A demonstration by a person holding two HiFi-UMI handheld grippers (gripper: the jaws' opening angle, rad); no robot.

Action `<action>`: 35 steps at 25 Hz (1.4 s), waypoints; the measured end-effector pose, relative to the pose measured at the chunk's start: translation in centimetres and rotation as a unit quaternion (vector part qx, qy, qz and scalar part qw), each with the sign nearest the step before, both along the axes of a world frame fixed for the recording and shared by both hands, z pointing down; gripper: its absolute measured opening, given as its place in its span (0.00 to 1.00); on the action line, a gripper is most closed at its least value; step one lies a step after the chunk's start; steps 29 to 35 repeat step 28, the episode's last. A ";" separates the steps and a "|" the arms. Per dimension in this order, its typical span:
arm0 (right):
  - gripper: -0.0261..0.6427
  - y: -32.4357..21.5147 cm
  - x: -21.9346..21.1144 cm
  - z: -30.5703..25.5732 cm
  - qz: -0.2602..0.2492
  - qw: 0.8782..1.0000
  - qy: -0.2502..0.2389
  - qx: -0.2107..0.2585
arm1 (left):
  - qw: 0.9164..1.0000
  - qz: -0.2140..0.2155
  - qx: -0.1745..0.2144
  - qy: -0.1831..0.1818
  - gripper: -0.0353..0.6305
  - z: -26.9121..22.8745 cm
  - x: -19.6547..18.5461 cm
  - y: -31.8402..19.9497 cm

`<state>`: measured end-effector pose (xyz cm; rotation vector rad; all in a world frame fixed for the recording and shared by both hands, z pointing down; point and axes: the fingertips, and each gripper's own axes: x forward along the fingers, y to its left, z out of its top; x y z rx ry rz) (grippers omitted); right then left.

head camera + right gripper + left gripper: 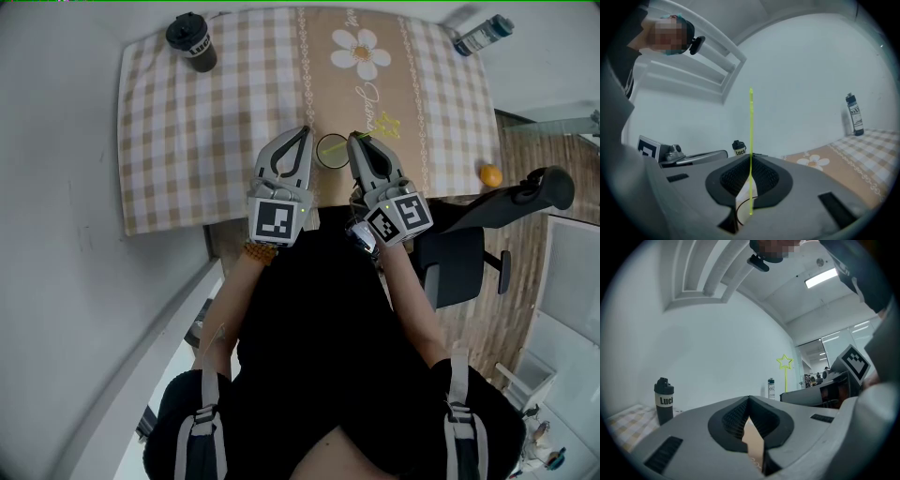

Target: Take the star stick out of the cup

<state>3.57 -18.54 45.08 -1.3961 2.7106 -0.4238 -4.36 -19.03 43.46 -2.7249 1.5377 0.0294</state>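
- Right gripper view shows the right gripper [751,157] with its two jaws pressed on the thin yellow star stick [751,123], pinching it
- The stick stands straight up between the jaws, and its bottom end shows inside the round rim of the cup [738,215] just below
- Seen from the head view, the cup sits on the brown middle strip of the checked cloth [187,141], near the front edge, right between the two grippers
- The yellow star at the top of the stick shows just to the right of the right gripper's tip
- The left gripper [306,129] is just beside the cup on its left side, and its jaws are pressed together with nothing between them
- Both grippers lie level, side by side, pointing away from the person
- A black mug [192,42] with a lid stands at the far left corner of the cloth, well apart from the cup
- A water bottle [483,36] lies by the far right corner
- An orange [490,174] shows past the right edge of the cloth, near a black chair [469,253]
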 end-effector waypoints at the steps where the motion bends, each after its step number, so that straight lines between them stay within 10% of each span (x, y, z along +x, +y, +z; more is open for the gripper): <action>1: 0.06 0.0 0.0 0.1 0.000 1.000 0.002 0.000 | 1.000 -0.001 0.000 0.000 0.06 0.0 0.0 0.0; 35: 0.05 0.0 3.0 -4.9 0.017 0.995 -0.102 0.010 | 1.000 0.009 0.021 0.004 0.06 -2.1 1.0 0.6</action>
